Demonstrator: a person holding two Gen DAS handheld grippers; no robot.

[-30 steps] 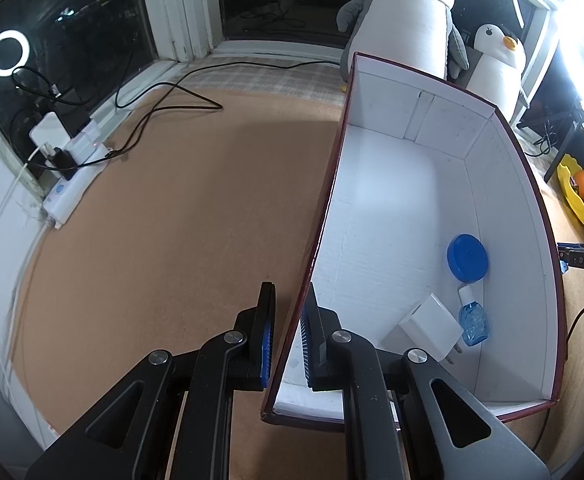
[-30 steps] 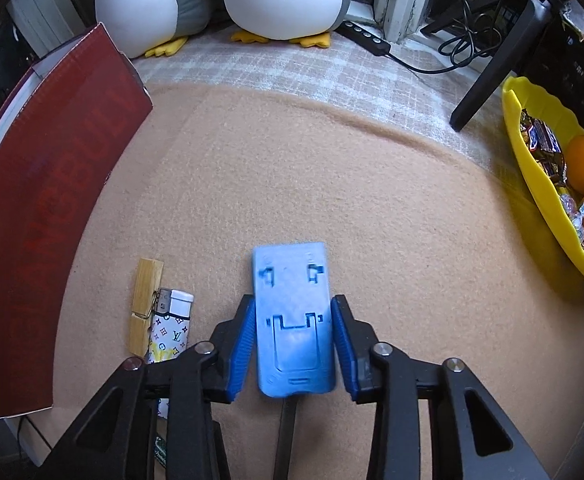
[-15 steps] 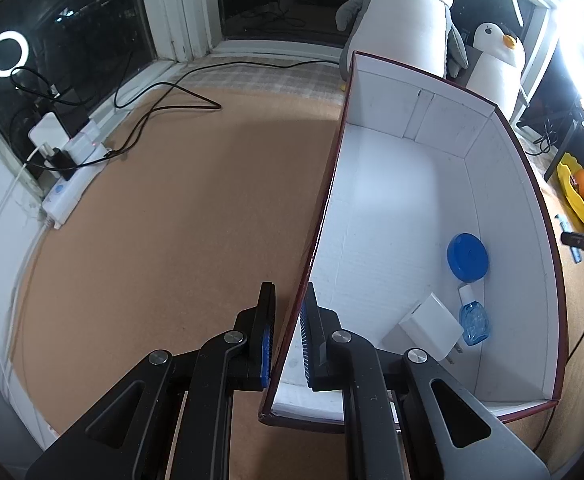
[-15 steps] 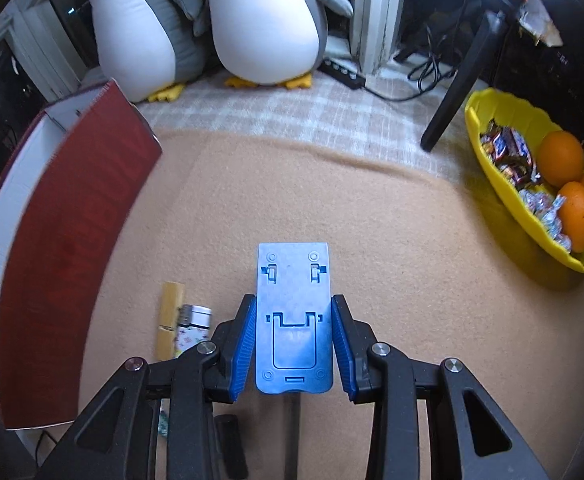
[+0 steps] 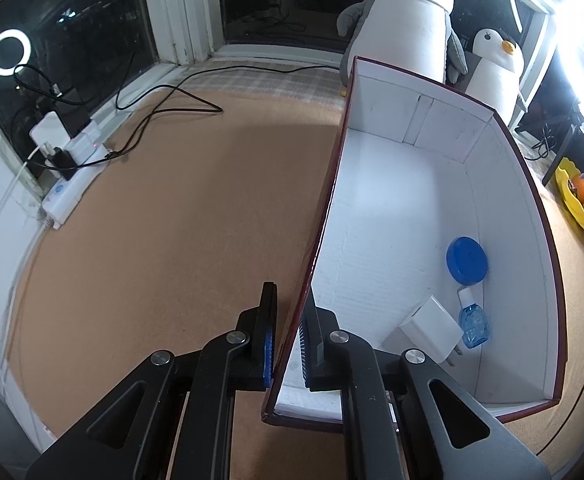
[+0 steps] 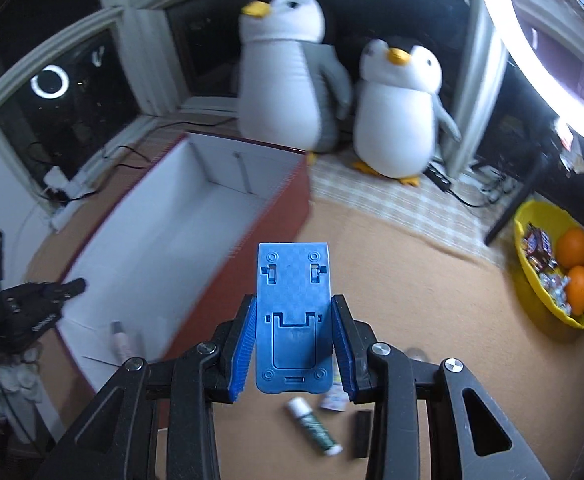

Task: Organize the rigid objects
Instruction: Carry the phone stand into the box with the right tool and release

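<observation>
The left gripper (image 5: 288, 340) pinches the near-left wall of the white-lined cardboard box (image 5: 503, 216) — one finger outside, one inside, closed on the rim. Inside the box lie a white charger (image 5: 431, 330), a small blue bottle (image 5: 473, 320) and a blue lid (image 5: 467, 261). The right gripper (image 6: 293, 344) clamps a blue phone stand (image 6: 292, 312) between its pads, flat face up, its far end jutting past the fingertips — held above the mat, right of the box. A yellow fruit bowl (image 6: 531, 292) sits far right.
</observation>
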